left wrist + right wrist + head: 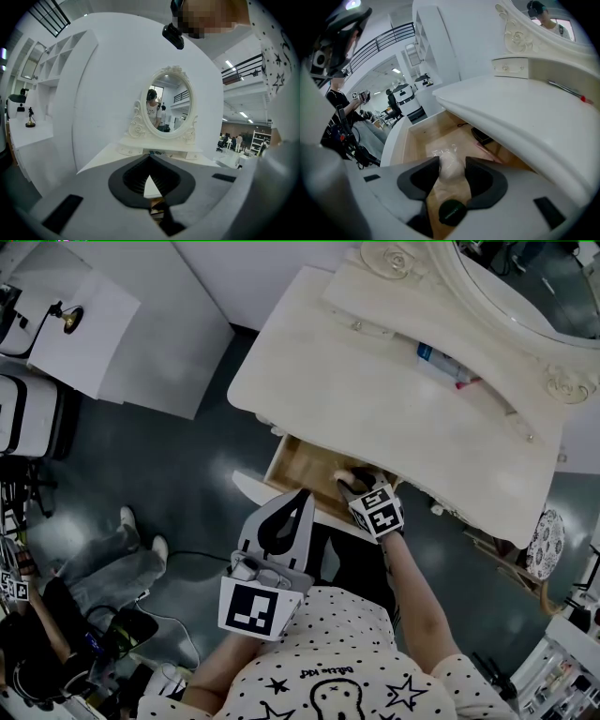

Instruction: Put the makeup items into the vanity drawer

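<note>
Wooden drawer (305, 470) holds a packet (446, 154) between my right gripper's (452, 169) parted jaws; left gripper (150, 158) closed, empty; tube (439, 362) not yet stowed, at tabletop's (375, 404) back edge.

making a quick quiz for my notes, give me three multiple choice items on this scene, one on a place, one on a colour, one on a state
1. Where is the right tool?
A resting on the floor
B reaching into the open drawer
C raised overhead

2. What colour is the inside of the drawer?
A light wood
B black
C blue

3. How does the left tool stand?
A jaws wide apart
B jaws together with nothing between them
C clamped on a bottle

Answers:
1 B, the head view shows its tips inside the pulled-out drawer.
2 A, the drawer's floor and walls show pale wood in the head view and the right gripper view.
3 B, the left gripper view shows the jaw tips meeting, with only the vanity beyond them.
</note>
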Action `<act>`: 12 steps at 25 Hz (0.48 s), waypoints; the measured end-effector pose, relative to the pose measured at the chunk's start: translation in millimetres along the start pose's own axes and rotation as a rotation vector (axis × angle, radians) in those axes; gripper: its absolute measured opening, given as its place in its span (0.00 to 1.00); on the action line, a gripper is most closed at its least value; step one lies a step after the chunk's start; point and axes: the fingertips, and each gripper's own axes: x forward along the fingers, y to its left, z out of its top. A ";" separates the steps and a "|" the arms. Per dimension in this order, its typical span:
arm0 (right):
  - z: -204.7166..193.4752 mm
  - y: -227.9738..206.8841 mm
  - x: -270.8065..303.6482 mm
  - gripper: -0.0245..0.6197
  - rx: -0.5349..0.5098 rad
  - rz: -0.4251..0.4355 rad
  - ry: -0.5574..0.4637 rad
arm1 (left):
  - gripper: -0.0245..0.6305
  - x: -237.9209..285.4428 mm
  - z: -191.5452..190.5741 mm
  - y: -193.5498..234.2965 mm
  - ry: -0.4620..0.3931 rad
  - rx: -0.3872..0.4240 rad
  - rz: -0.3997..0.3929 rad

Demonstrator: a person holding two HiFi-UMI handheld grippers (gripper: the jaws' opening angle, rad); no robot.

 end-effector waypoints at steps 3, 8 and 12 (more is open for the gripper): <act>-0.2 0.8 1.5 0.31 0.005 0.009 0.005 | 0.03 0.6 -0.9 -0.2 0.010 -0.009 0.000; 2.6 -1.4 1.1 0.35 0.009 -0.003 -0.008 | 0.03 -0.7 -1.2 2.6 0.011 -0.011 0.002; 3.9 -4.8 -2.1 0.35 0.014 -0.025 -0.018 | 0.03 -1.7 -2.2 4.9 0.013 -0.006 0.000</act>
